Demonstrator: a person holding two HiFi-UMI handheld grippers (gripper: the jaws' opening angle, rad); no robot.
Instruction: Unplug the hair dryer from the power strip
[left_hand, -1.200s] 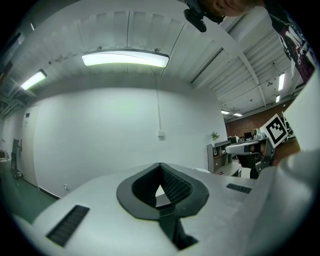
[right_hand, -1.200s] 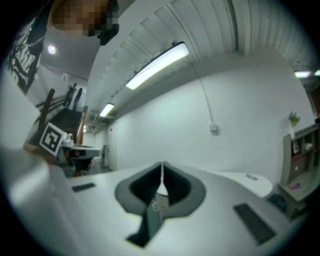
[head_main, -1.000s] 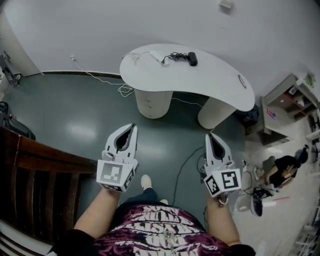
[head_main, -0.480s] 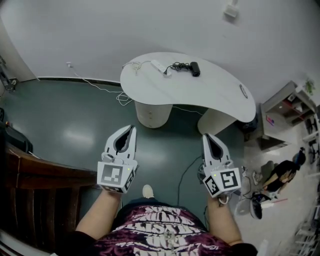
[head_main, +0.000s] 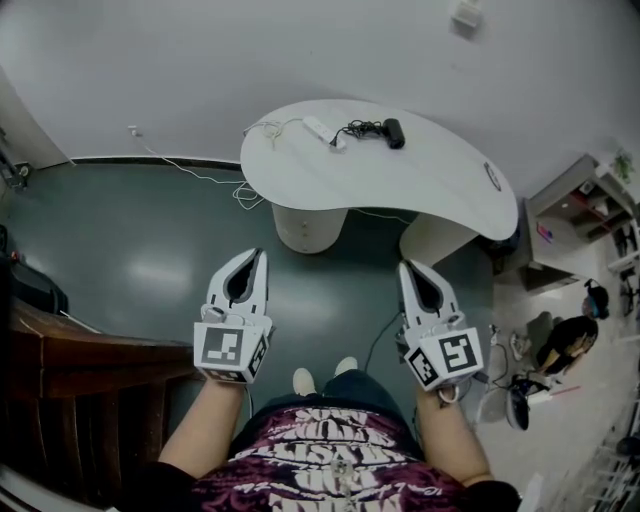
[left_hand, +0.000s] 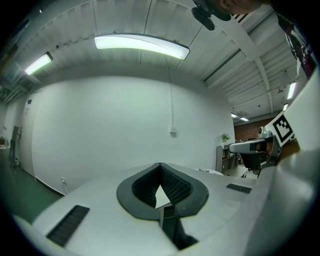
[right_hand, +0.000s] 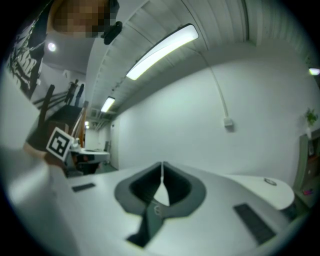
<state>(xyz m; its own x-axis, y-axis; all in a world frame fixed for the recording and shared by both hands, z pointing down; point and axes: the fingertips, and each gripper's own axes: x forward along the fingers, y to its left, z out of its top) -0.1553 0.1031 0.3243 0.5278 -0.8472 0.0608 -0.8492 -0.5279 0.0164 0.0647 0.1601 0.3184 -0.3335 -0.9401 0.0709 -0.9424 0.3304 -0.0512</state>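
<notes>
On the far side of a white curved table (head_main: 420, 180) lies a black hair dryer (head_main: 394, 132), its dark cord coiled toward a white power strip (head_main: 322, 130). Both grippers are held level over the green floor, well short of the table. My left gripper (head_main: 261, 254) is shut with nothing in it; its tips meet in the left gripper view (left_hand: 160, 165). My right gripper (head_main: 405, 267) is also shut and empty, its tips together in the right gripper view (right_hand: 162, 165). The table edge (right_hand: 272, 190) shows at the right of that view.
White cables (head_main: 215, 175) trail from the table across the floor to a wall socket. A dark wooden rail (head_main: 70, 360) stands at the left. Shelving (head_main: 575, 215) and a crouching person (head_main: 565, 340) are at the right. A dark cord (head_main: 375, 335) lies on the floor between the grippers.
The person has stepped toward the table, which sits slightly nearer and more central. Both grippers went along with them, still shut. The feet have shifted below.
</notes>
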